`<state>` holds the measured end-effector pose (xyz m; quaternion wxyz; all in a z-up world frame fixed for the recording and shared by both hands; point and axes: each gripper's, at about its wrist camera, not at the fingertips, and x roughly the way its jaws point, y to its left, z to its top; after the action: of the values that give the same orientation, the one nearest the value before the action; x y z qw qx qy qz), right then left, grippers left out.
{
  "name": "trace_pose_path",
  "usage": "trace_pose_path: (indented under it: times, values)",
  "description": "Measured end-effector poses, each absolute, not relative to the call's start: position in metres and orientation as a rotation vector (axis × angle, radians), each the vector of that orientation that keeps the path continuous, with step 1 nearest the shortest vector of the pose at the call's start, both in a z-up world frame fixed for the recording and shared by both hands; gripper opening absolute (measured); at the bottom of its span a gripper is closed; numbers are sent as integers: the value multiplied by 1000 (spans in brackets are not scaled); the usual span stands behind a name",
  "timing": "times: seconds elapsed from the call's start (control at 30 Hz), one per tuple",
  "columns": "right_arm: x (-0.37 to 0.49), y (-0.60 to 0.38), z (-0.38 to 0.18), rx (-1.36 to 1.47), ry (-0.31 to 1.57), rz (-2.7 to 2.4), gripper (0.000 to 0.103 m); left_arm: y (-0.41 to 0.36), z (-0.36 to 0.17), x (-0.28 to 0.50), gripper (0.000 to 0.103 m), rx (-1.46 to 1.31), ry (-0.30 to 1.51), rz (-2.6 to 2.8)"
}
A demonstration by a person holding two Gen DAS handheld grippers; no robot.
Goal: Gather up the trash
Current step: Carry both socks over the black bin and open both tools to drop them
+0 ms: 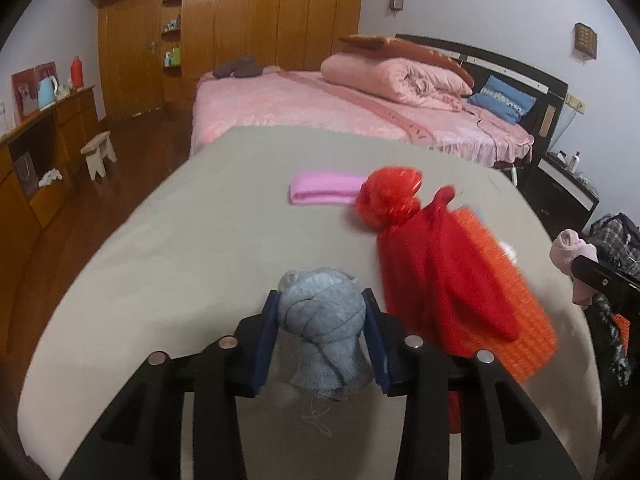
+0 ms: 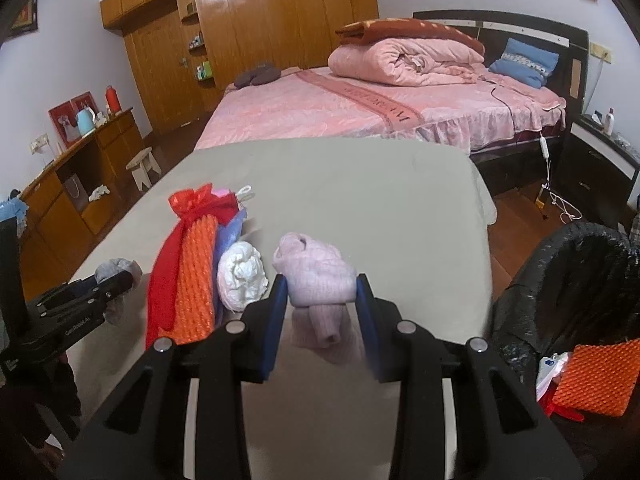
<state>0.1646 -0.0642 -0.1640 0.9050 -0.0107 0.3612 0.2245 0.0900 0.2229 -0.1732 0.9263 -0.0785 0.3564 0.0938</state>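
At lower centre of each view, a grey sock bundle [image 1: 322, 312] is clamped by the left hand-held gripper [image 1: 322, 320], a pink sock bundle [image 2: 316, 276] by the right hand-held gripper [image 2: 320, 292]. Beyond, a red-orange bag [image 1: 452, 276] lies on the counter [image 1: 200, 240].

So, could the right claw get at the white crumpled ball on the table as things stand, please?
Probably not yet: the right claw is shut on a pink sock, so its jaws are full. The white ball lies just left of it, with nothing between.

"GenRobot.AI" is printed on the left hand-held gripper [image 2: 116, 280].
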Motion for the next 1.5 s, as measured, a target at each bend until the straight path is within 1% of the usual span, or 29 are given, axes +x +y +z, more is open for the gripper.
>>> trace_pose_path:
  times: [0.33,0.7,1.07,1.5]
  values:
    - [149,-82,-131,-1,681,456,34,193,-130,92,40,-119,666,165]
    - [130,-116,-102,36,624,424,34,139,-94,96,40,-82,610,67]
    - [106,-175,-80,72,564,310,34,66,-75,107,40,-49,579,-79]
    - [84,-248,-71,93,514,158,34,-20,-58,113,40,-8,533,-258]
